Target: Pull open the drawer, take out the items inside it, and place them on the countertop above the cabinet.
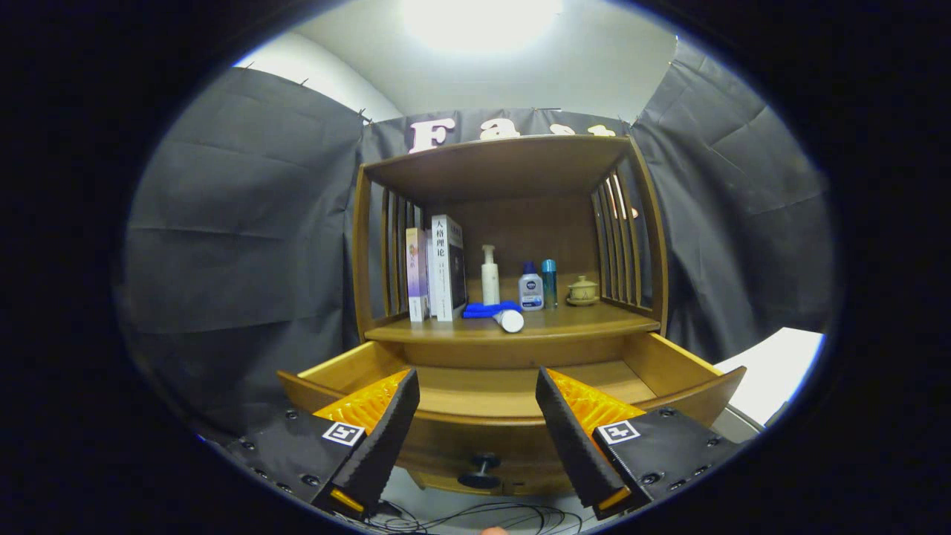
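Jaws spread wide and empty over the pulled-out drawer (513, 386).

The drawer's visible floor looks bare; a white tube (510, 320) and blue item (487, 309) already lie on the tabletop (594, 321) above, beside books (440, 269) and bottles (530, 288). The unloading step seems nearly finished; next calls for checking the drawer's hidden front.

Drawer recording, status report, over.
Gripper open, holding nothing. Drawer pulled out, visible floor bare. Blue-capped tube lies on countertop. Nothing blocking.
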A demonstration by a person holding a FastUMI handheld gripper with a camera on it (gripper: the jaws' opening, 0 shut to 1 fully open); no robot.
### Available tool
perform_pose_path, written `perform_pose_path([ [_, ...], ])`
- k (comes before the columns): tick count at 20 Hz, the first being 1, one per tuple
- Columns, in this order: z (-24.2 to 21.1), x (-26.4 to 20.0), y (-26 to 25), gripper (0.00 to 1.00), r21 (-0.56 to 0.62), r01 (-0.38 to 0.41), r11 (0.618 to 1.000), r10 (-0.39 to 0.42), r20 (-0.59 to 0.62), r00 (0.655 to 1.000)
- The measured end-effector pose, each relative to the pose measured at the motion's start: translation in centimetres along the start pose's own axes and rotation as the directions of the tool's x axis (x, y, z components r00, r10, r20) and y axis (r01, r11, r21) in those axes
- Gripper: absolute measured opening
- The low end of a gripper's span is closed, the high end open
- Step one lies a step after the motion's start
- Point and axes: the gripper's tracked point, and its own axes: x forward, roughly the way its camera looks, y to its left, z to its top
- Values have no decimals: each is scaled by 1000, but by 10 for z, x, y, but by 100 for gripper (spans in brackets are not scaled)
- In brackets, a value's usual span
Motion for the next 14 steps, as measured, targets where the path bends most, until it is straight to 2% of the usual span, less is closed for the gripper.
perform_pose_path([
  [8, -80, 7, -6, 98, 25, 44, 999, -39, -152, 988],
  [12, -103, 12, -6, 98, -13, 56, 998, -57, -178, 982],
  [14, -102, 12, -9, 97, -33, 76, 997, -80, -153, 985],
])
